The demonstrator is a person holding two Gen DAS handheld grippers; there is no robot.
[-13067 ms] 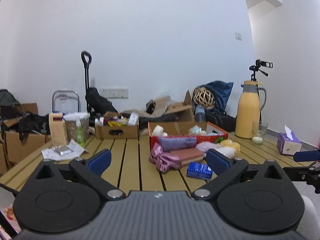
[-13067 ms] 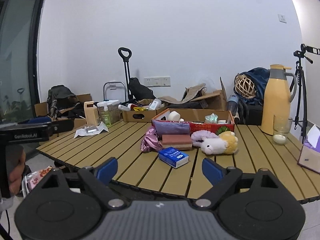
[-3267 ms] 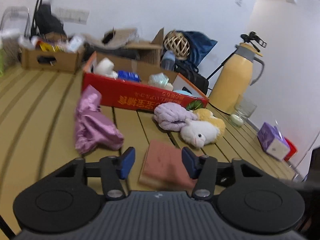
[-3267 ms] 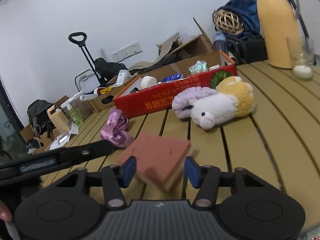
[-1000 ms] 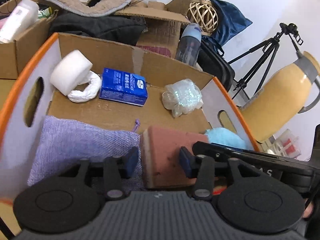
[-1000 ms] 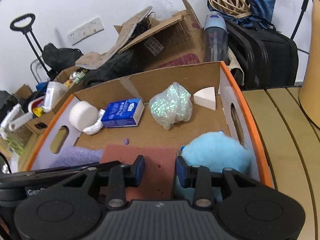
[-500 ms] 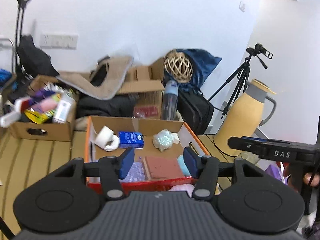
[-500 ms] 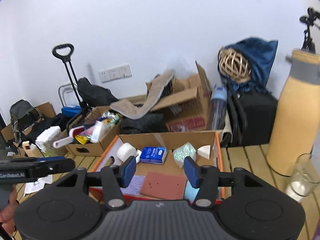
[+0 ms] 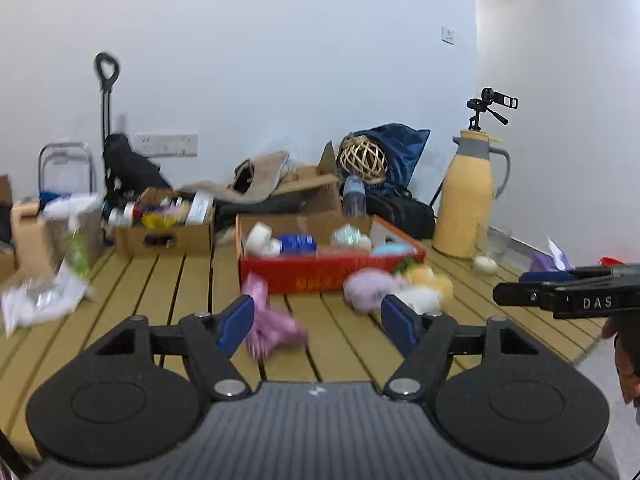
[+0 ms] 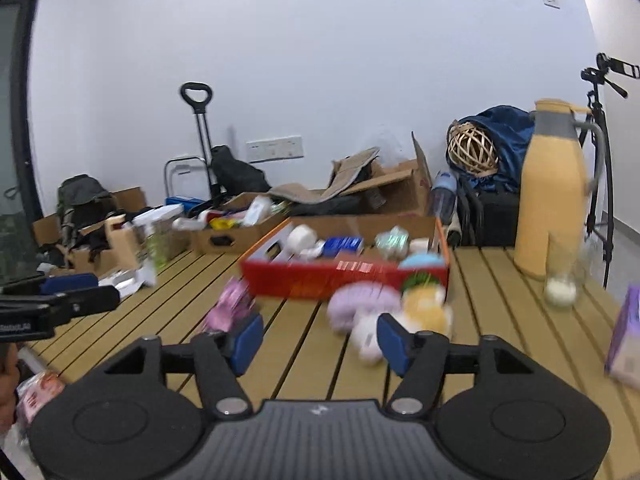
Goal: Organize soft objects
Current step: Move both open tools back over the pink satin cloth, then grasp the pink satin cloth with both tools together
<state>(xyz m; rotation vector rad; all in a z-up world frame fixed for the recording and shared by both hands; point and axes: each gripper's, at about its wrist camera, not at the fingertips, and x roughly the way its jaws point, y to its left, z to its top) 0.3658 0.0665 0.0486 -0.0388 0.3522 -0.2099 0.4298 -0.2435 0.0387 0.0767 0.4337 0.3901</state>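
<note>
The red cardboard box point(image 9: 320, 276) point(image 10: 320, 276) stands mid-table with a white roll, a blue pack and a light blue soft thing inside. In front of it lie a pink satin cloth point(image 9: 268, 320) point(image 10: 230, 306) and a plush toy of purple, white and yellow point(image 9: 396, 286) point(image 10: 384, 312), all blurred. My left gripper point(image 9: 318, 318) hangs back from the table's near edge, jaws opening, nothing between them. My right gripper point(image 10: 320, 338) is likewise pulled back, jaws opening and empty. Each gripper shows at the other view's edge.
A yellow thermos jug point(image 9: 464, 200) point(image 10: 554, 188) and a glass with a candle point(image 10: 562, 280) stand at the right. A purple tissue box point(image 10: 628, 340) sits near the right edge. A brown box of bottles point(image 9: 164, 224), papers point(image 9: 40, 300) and clutter fill the left and back.
Both grippers let go of the reddish sponge inside the red box, pulled far back from it to the table's near edge, and their jaws have spread wider.
</note>
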